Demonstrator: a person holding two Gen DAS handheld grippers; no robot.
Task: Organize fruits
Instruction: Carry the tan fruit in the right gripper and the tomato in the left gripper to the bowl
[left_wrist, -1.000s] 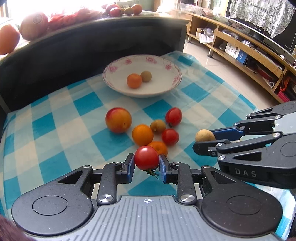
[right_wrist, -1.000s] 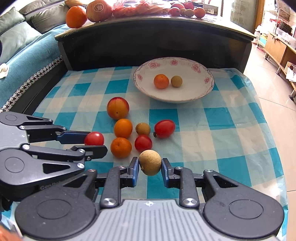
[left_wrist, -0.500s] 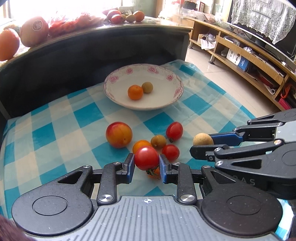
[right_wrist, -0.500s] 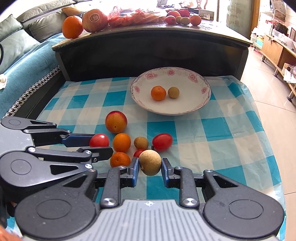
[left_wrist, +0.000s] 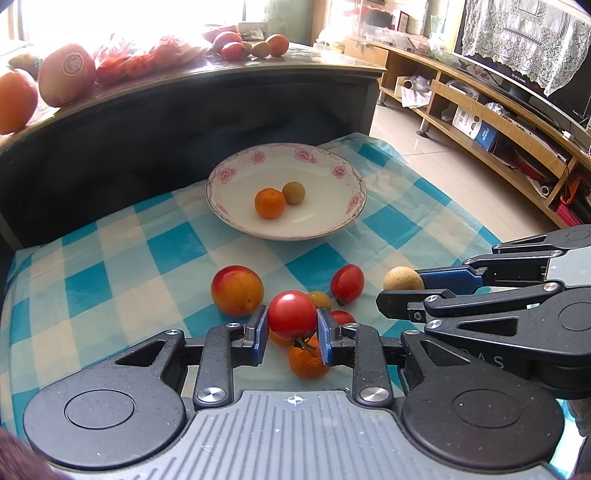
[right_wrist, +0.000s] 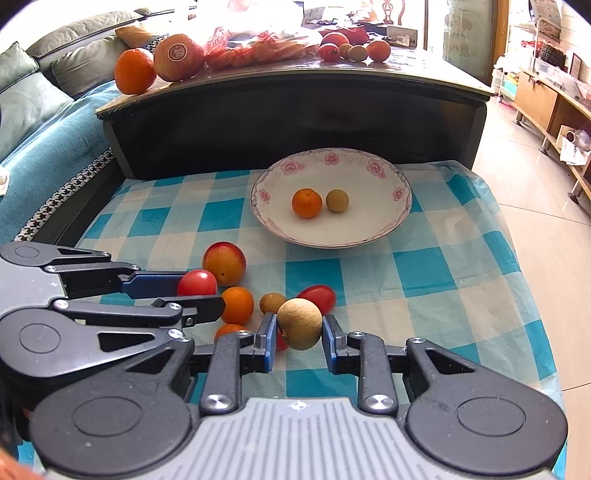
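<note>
My left gripper (left_wrist: 291, 328) is shut on a red tomato (left_wrist: 291, 314) with a green stem, held above the checked cloth. My right gripper (right_wrist: 299, 332) is shut on a tan longan (right_wrist: 300, 323); it also shows at the right of the left wrist view, with the longan (left_wrist: 402, 278) at its tips. A flowered white plate (left_wrist: 332, 225) at the back holds a small orange (left_wrist: 269, 202) and a longan (left_wrist: 293, 192). Loose on the cloth lie a peach (left_wrist: 237, 290), an oval tomato (left_wrist: 346, 280), oranges (right_wrist: 237, 304) and a small longan (right_wrist: 272, 302).
A dark table (right_wrist: 295, 110) rises behind the plate, with oranges, a pomelo and bagged fruit on top. A sofa (right_wrist: 37, 122) is to the left. Wooden shelving (left_wrist: 498, 122) and tiled floor lie to the right, past the cloth's edge.
Both grippers have risen with their fruit, so the loose fruit now sits lower under the fingers and the plate looks farther down. Both grips are unchanged.
</note>
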